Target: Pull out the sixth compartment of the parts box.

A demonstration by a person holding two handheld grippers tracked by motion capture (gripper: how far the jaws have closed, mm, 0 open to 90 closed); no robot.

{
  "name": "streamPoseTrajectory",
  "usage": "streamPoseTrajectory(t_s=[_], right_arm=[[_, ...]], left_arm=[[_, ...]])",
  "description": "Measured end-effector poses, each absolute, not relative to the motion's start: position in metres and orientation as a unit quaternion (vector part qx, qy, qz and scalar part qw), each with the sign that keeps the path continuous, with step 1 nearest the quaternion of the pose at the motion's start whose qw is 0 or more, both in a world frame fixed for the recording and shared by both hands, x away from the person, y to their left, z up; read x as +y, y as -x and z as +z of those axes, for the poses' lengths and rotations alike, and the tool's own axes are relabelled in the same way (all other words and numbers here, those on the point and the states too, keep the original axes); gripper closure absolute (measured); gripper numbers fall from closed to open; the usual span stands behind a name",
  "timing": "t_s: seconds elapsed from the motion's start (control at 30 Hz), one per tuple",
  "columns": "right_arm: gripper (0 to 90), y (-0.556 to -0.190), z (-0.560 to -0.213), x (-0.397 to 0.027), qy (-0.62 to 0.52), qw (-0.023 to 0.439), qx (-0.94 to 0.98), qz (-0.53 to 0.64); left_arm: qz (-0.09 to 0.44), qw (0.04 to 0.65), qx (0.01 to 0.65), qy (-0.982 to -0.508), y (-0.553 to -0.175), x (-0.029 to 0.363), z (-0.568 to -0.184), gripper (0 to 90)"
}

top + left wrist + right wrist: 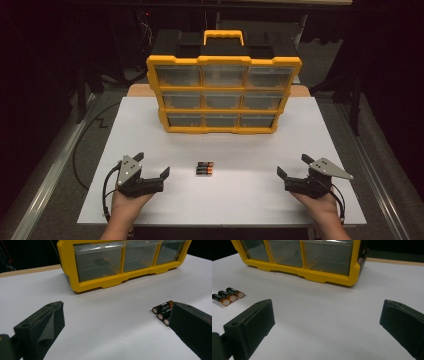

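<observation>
Darkness rings the white surface [150, 130] where we work, its far end taken up by a yellow organizer [223, 95] with a black back and a yellow carry handle. We count nine clear drawers in its front, three rows of three, all pushed in; through our left tool's camera, something small and dark lies inside one bottom drawer. Nearer us, our left tool [152, 167] and our right tool [293, 167] rest low over the near part of the surface, well apart, one at each side, each with its jaws spread wide and holding nothing. Between them, in front of the organizer and apart from it, lie three batteries [204, 168], black with copper ends, side by side and touching. Neither tool touches the batteries.
</observation>
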State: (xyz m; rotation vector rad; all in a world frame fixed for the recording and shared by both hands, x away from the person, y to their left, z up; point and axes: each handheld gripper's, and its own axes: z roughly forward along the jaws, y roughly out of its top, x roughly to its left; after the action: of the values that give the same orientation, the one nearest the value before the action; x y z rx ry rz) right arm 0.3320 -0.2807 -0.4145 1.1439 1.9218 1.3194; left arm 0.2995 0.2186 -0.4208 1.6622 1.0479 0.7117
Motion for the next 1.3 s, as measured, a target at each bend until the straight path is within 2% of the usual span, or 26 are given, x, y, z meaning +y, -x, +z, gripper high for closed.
streamPoseTrajectory(t_s=[0.77, 1.03, 1.3], right_arm=[[1.3, -0.335, -0.414, -0.264, -0.401, 0.291, 0.728, 0.473], [1.3, -0.347, -0.412, -0.256, -0.404, 0.290, 0.734, 0.463], [1.3, -0.370, -0.415, -0.254, -0.418, 0.292, 0.725, 0.463]], left_arm=[[0.289, 0.498, 0.430, -0.695, -0.301, 0.219, -0.422, 1.0], [0.287, 0.488, 0.437, -0.699, -0.301, 0.218, -0.422, 0.5], [0.294, 0.503, 0.423, -0.693, -0.300, 0.216, -0.423, 0.5]])
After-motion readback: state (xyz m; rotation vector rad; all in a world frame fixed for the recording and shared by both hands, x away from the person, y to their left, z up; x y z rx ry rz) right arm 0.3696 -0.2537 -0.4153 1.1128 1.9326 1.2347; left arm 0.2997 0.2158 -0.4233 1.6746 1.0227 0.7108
